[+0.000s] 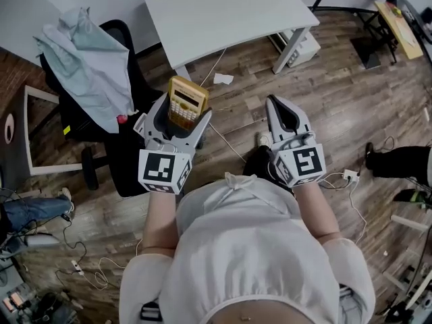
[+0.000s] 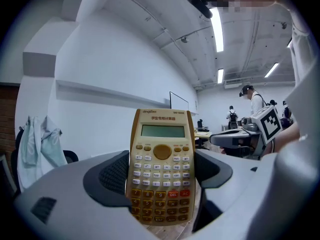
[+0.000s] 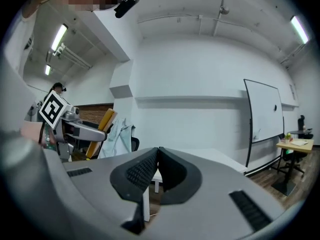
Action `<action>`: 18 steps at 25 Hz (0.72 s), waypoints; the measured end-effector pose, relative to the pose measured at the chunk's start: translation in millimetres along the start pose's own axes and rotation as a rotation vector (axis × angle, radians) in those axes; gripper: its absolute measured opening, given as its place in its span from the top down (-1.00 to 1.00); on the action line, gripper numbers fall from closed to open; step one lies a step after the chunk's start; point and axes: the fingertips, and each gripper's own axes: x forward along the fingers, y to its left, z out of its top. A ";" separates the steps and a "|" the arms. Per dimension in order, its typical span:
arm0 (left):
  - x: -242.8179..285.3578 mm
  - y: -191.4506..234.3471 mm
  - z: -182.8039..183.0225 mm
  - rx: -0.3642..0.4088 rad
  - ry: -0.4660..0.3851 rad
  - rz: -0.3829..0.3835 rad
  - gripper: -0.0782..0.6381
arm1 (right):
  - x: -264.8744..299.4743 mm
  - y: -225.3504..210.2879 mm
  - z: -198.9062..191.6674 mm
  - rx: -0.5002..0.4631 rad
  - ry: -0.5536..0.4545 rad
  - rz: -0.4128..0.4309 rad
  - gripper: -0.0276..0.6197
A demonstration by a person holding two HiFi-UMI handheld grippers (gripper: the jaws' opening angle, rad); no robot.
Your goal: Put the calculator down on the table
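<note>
- White shirt [image 1: 250, 248] of the person fills the bottom of the head view; both bare forearms reach forward from it, the left forearm [image 1: 158, 221] and the right forearm [image 1: 320, 211] roughly side by side.
- Each forearm ends at a marker cube, the left cube [image 1: 164, 171] and the right cube [image 1: 302, 164], and the jaws run on from the cubes toward the bench [image 1: 229, 12].
- Left claw [image 1: 181, 117] is clamped on the calculator [image 1: 187, 100]: in the left gripper view the two dark ribbed pads [image 2: 114, 176] press against the long sides of its lower half, over the orange key rows.
- That yellow calculator stands upright between the jaws, its display end sticking up past the jaw tips and its key face turned back toward the person.
- It is held in the air over the wooden floor [image 1: 337, 100], short of the bench and not touching it.
- Right claw [image 1: 282, 108] is level with the left one and well apart from it; in the right gripper view its pads meet tip to tip with nothing between them.
- Beside the left claw stands a black chair [image 1: 118, 147] with a pale cloth [image 1: 88, 59] draped over it.
</note>
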 end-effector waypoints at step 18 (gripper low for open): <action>263.7 -27.3 29.8 -0.068 0.035 0.247 -0.36 | 151.5 -264.3 -7.6 -0.004 0.057 0.241 0.90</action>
